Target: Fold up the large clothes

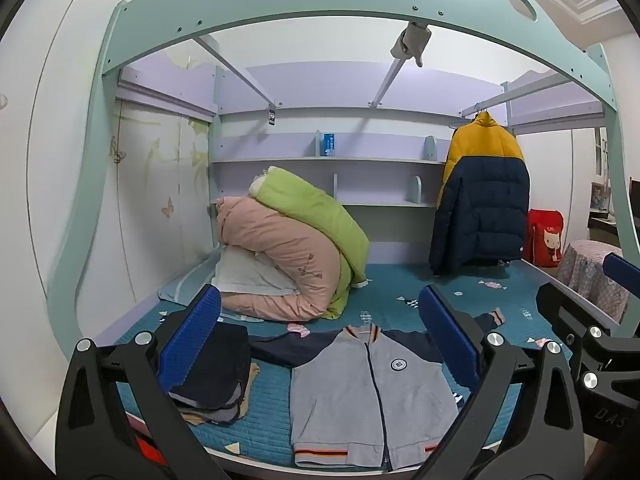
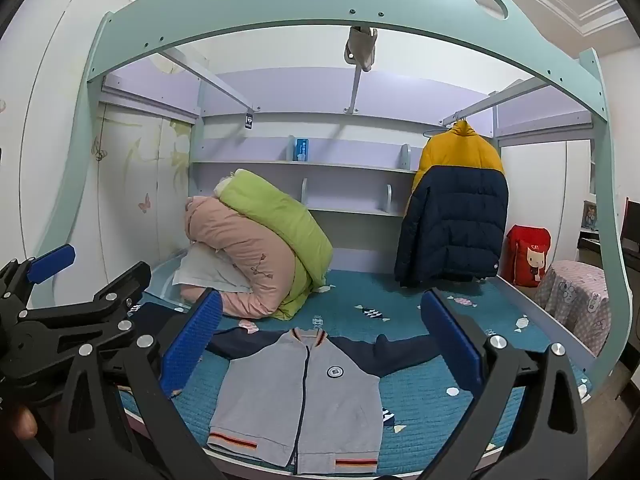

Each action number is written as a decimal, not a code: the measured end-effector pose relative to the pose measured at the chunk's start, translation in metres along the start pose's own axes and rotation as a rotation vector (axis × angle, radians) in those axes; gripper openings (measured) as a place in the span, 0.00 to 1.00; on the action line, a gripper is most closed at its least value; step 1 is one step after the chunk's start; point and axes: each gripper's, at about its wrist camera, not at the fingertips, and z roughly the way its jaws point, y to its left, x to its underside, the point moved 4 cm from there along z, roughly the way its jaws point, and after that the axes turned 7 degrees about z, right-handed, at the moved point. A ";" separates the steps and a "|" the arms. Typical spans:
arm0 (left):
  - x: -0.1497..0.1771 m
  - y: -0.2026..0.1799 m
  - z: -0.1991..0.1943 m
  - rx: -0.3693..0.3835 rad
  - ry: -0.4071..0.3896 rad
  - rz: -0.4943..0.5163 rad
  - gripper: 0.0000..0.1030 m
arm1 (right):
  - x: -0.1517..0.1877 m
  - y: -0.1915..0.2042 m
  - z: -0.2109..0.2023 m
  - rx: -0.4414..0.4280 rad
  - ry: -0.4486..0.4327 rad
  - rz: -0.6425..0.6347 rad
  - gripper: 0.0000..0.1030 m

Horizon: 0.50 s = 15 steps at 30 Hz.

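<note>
Jacket (image 1: 372, 396), quilts (image 1: 296, 256) on bed (image 1: 400, 300)

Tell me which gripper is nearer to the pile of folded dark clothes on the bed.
Left. The left gripper hovers open with one finger just over the folded pile; the right gripper is further right, beyond the grey jacket.

Jacket (image 1: 360, 396) right sleeve hidden behind left claw (image 1: 320, 344) finger, folded pile (image 1: 212, 376) partly covered, shelf box (image 1: 329, 144) label unreadable

left gripper (image 1: 320, 336), right gripper (image 2: 320, 340), jaws apparently wide apart, side by side
</note>
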 end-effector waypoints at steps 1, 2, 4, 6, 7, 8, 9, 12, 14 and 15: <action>0.000 0.000 0.000 0.000 0.000 0.000 0.96 | 0.000 0.000 0.000 0.001 0.001 -0.003 0.93; 0.000 0.000 0.000 0.001 0.000 0.001 0.96 | 0.000 0.000 0.000 0.001 0.001 -0.003 0.93; 0.000 0.000 0.000 0.000 0.000 -0.002 0.96 | 0.000 0.000 0.001 0.003 0.001 -0.003 0.93; 0.000 0.000 -0.001 -0.001 0.001 -0.002 0.96 | 0.000 0.000 0.002 0.002 0.005 -0.002 0.93; 0.000 0.001 -0.001 -0.001 0.000 -0.003 0.96 | 0.000 0.001 0.003 0.002 0.005 -0.002 0.93; 0.000 0.001 -0.002 -0.001 0.000 -0.005 0.96 | -0.001 0.001 0.003 0.001 0.003 -0.003 0.93; 0.000 0.002 -0.003 0.000 -0.002 -0.007 0.96 | 0.000 0.000 0.000 0.000 0.000 0.002 0.93; 0.001 -0.002 0.000 -0.002 0.007 0.001 0.96 | 0.000 -0.001 0.002 0.000 -0.002 0.002 0.93; 0.005 0.001 0.002 -0.001 0.006 0.001 0.96 | -0.001 0.000 0.001 0.001 -0.004 0.002 0.93; 0.005 0.001 0.002 -0.001 0.007 0.001 0.96 | -0.001 0.000 0.001 0.001 -0.003 0.002 0.93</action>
